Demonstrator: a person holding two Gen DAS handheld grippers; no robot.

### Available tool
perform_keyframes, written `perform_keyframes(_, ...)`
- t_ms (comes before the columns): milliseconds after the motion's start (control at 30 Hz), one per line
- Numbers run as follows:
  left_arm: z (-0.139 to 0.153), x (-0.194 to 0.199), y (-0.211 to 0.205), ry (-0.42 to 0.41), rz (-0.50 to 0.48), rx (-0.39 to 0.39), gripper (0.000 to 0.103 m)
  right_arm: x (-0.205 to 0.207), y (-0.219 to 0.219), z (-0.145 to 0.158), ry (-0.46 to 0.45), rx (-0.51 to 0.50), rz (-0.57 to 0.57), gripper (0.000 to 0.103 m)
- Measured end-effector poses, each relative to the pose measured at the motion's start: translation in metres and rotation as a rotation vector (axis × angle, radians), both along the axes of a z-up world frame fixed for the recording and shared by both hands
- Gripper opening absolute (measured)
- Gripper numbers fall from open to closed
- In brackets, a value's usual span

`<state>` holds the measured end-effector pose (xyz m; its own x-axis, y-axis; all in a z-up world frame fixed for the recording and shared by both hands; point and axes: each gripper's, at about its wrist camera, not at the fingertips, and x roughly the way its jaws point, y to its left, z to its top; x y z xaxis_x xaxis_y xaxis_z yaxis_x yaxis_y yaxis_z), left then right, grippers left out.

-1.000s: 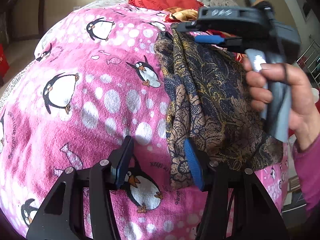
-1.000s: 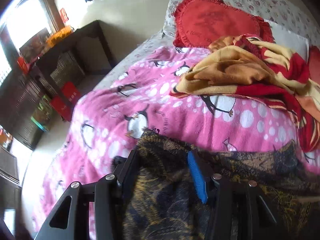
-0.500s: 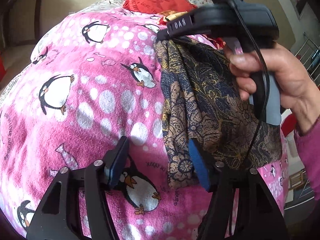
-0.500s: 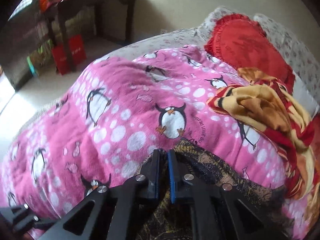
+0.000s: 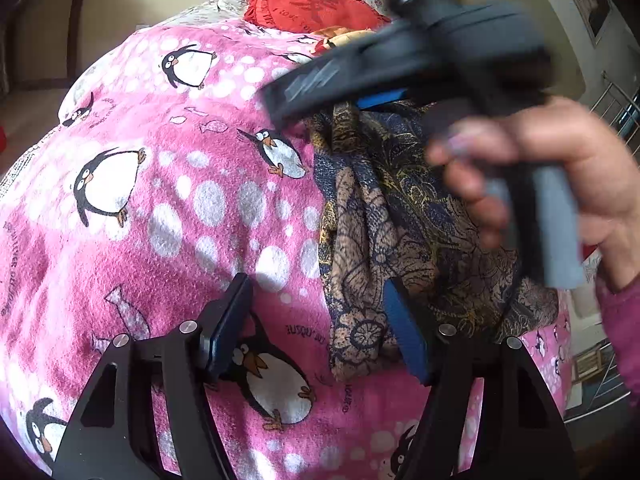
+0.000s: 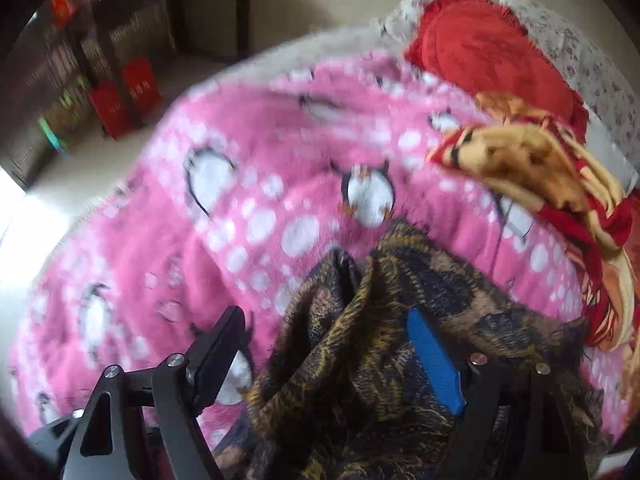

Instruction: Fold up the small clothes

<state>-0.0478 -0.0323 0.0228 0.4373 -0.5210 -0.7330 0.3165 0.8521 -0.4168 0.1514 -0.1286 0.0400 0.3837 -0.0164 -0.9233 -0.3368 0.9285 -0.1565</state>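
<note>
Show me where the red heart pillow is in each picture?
Left wrist view: the red heart pillow sits at the top middle, beyond the pink penguin blanket.
Right wrist view: the pillow is at the upper right, blurred.
Shared landmark: the dark patterned garment, lying on the blanket in both.

right gripper [image 5: 384, 92] motion-blurred in left wrist view, hiding the dark patterned cloth's [image 5: 400, 216] far end; cloth's near part cut by frame bottom in right wrist view.
</note>
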Motion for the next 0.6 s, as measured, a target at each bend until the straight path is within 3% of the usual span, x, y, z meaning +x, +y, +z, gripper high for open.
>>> perform_keyframes(33,0.000,0.000,-0.001,0.001,0.000,-0.001,0.070,-0.003,0.003,-0.004,-0.025,-0.032,0.019,0.091)
perform_keyframes(100,0.002,0.000,-0.003,0.007,-0.002,0.002,0.075,-0.008,0.009,-0.006,-0.089,-0.089,0.042,0.075)
perform_keyframes(133,0.004,0.000,-0.006,0.012,-0.005,0.010,0.079,-0.010,0.005,-0.002,-0.114,-0.086,0.029,0.048)
perform_keyframes(167,0.005,0.001,-0.010,0.018,-0.008,0.012,0.082,-0.012,-0.001,0.004,-0.139,-0.078,0.017,0.033)
perform_keyframes(233,0.007,0.006,-0.018,0.024,0.004,0.019,0.086,-0.011,-0.024,0.015,-0.108,0.034,0.004,0.017)
perform_keyframes(333,0.006,0.013,-0.033,0.012,0.013,0.046,0.086,-0.012,-0.055,0.029,-0.071,0.197,-0.030,0.014)
perform_keyframes(400,0.008,0.017,-0.043,0.009,0.011,0.083,0.085,-0.018,-0.065,0.037,-0.080,0.245,-0.033,0.014)
perform_keyframes(433,0.011,0.018,-0.045,0.011,0.005,0.081,0.082,-0.022,-0.067,0.042,-0.084,0.270,-0.033,0.013)
perform_keyframes(500,0.016,0.018,-0.046,0.048,-0.017,0.015,0.033,-0.028,-0.073,0.050,-0.095,0.301,-0.037,0.013)
perform_keyframes(600,0.025,0.015,-0.050,0.052,-0.024,-0.015,0.013,-0.037,-0.081,0.061,-0.109,0.344,-0.040,0.013)
